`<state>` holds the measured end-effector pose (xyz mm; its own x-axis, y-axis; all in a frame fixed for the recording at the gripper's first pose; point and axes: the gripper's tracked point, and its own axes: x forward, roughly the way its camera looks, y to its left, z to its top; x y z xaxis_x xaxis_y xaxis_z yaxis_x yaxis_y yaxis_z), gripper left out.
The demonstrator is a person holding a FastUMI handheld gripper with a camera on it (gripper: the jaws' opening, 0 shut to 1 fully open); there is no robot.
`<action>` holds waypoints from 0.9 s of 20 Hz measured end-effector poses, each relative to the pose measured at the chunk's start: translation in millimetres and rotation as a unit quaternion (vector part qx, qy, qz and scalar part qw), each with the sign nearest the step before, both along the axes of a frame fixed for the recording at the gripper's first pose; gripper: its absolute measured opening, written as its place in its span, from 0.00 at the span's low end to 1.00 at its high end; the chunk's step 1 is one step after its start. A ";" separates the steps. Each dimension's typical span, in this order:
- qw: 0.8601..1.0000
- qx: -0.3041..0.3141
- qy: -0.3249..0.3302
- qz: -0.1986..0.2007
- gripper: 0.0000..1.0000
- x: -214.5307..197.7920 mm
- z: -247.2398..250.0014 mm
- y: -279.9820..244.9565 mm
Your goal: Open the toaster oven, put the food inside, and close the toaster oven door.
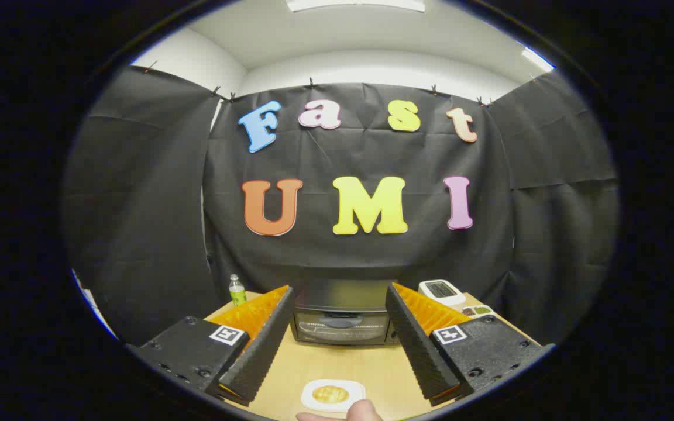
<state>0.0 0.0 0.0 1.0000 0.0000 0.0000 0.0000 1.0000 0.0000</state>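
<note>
Gripper (340,298) wide apart and empty, toaster oven (341,320) shut beyond its fingers.

The oven sits at the far side of the wooden table (337,362), framed between the two spread fingers, door up and its handle (340,322) untouched. The food (330,394), a yellowish round piece on a small white plate (357,390), lies nearer than the fingertips, with a fingertip of a person's hand (363,411) just beside the plate. A small bottle (237,290) stands off the oven's left, a white timer-like device (441,290) off its right. The likely risks: the door handle looks shallow, so the fingers could slip off it or drag the whole oven forward rather than swing the door; and the door dropping open could come close to the plate.
</note>
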 end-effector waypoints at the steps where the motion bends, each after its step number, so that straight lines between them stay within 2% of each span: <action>1: 1.000 0.001 -0.003 0.000 1.00 -1.2 1.0 -1.1; 14: 1.000 -0.001 -0.004 -0.005 1.00 -4.1 -4.5 -5.6; 18: 0.999 -0.028 -0.012 -0.014 1.00 6.1 -5.2 -5.2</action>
<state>6.1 -5.2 -5.2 0.9993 -0.0281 0.0244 0.0294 0.9980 -0.0558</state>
